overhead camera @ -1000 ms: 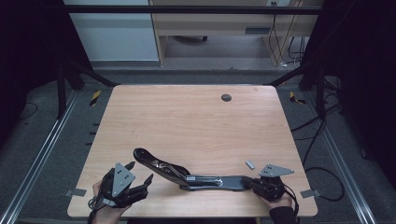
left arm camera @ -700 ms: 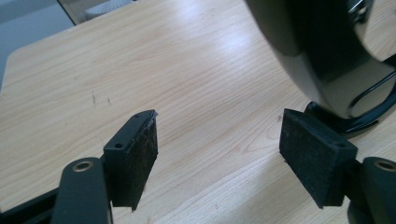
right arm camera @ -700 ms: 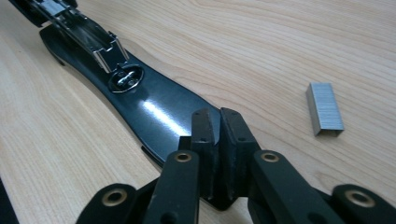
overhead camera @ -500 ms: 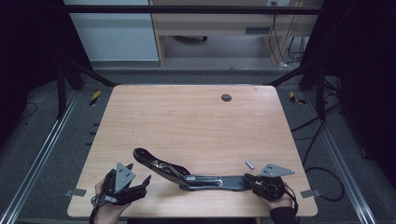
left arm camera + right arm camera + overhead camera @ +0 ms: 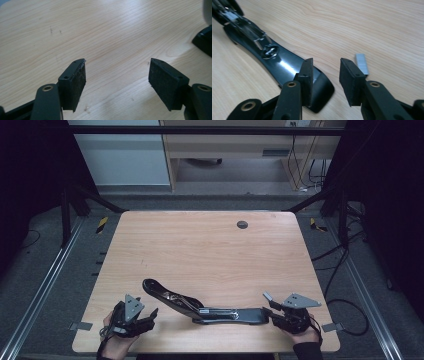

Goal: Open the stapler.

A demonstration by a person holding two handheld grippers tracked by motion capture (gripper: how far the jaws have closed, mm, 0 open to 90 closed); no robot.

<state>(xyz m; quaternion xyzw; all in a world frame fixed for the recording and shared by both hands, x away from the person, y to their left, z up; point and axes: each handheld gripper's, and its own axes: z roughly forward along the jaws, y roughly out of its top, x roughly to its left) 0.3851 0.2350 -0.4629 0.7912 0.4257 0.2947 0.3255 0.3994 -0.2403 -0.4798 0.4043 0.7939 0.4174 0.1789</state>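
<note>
My right tongs [image 5: 325, 75] have just been opening; they stand part spread at the near end of the opened stapler [image 5: 200, 305], which lies at 6 o'clock on the surface [image 5: 210, 250], with nothing between the pads. The strip of staples [image 5: 361, 63] lies just past them at 1 o'clock. My left tongs [image 5: 117, 75] are spread wide and empty. Risk: a shallow pinch could skid the strip away.

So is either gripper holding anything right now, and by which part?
Nothing is held. The right gripper has just been opening at the stapler's base end; the left gripper stands open over bare table.
</note>
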